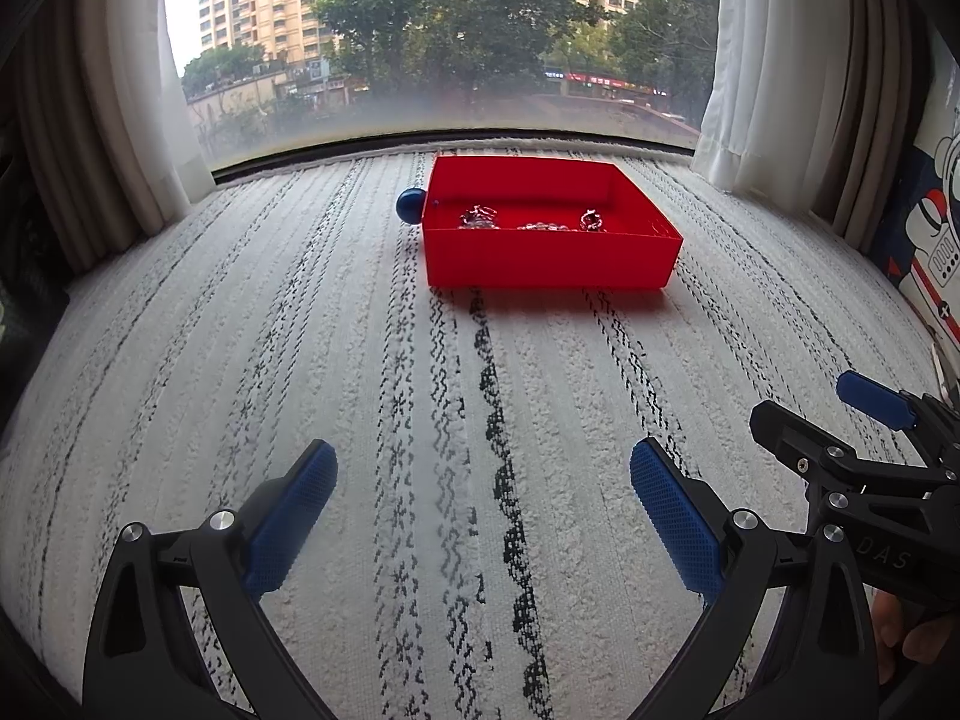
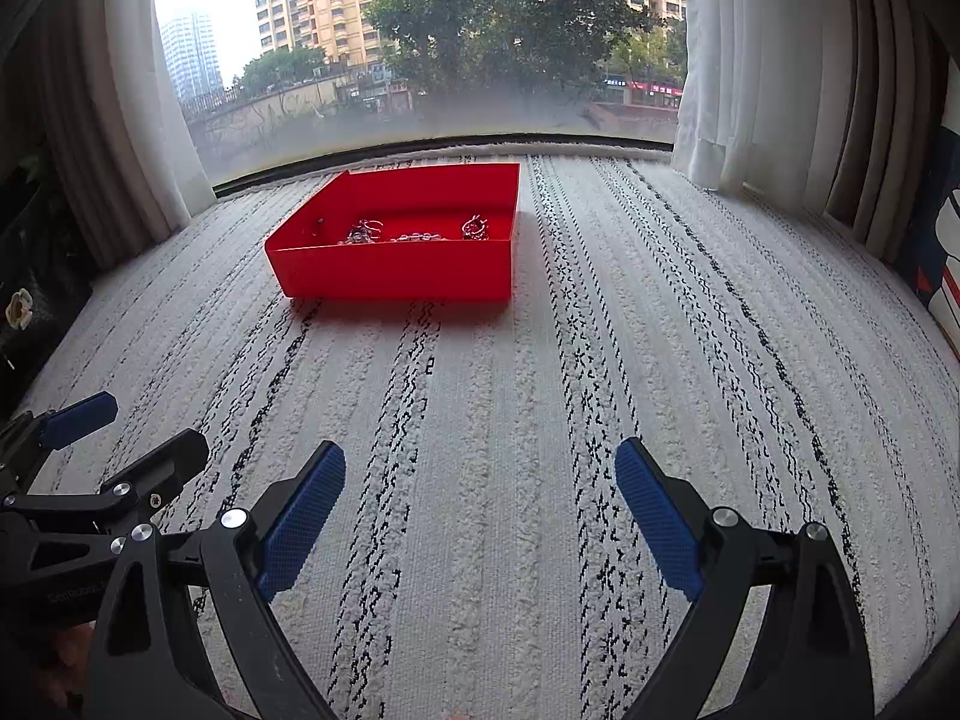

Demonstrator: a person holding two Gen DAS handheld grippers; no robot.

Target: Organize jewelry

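A white rug (image 1: 300,330) with dark woven stripes carries everything, running up to a wide window (image 1: 444,30) framed by pale curtains (image 1: 144,120).

The left tongs (image 1: 483,507) hover low over the rug's near edge, their blue-padded fingers (image 1: 288,519) spread wide apart and holding nothing.

Toward the rug's far edge, close to the window, sits an open red box (image 1: 549,261) with low walls. A small dark blue ball (image 1: 410,204) touches the outside of its left wall. Inside on the box floor lie silvery jewelry pieces (image 2: 414,231): a tangled cluster at the left, a string of clear beads in the middle, and a ring-like piece at the right. Their exact types are too small to tell.

The right tongs (image 2: 480,507) also hover over the near edge, beside the left tongs, fingers wide apart and empty.
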